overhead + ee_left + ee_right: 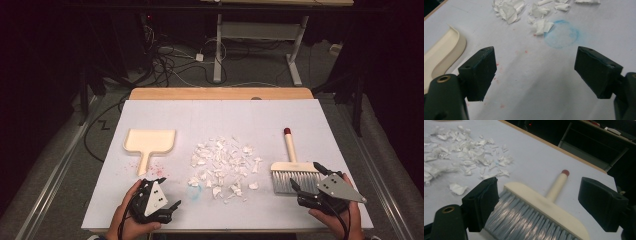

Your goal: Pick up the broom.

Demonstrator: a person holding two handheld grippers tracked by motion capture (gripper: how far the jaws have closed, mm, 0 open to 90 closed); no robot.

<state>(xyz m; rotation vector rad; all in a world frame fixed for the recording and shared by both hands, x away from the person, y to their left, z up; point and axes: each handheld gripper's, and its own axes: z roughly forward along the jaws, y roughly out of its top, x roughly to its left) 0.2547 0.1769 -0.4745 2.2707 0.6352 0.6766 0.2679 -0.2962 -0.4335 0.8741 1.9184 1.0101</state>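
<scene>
A cream dustpan point(150, 141) lies at the left of the white sheet, its handle toward me. A heap of torn white paper scraps point(222, 162) covers the middle. At the right lies a cream brush point(295, 172) with grey bristles and a red-tipped handle pointing away. My left gripper point(165, 193) hovers open near the front edge, aimed at a blue ring mark point(561, 33), with the dustpan point(439, 57) to its left and nothing between its jaws point(535, 72). My right gripper point(306, 176) stands open over the brush head point(544, 207), the jaws on either side of it without touching.
The sheet's front edge runs just under both hands. A wooden table edge point(220, 93) shows at the back. Behind it stand a desk frame point(260, 45) and cables on the floor. Red specks point(157, 172) dot the sheet by the dustpan handle.
</scene>
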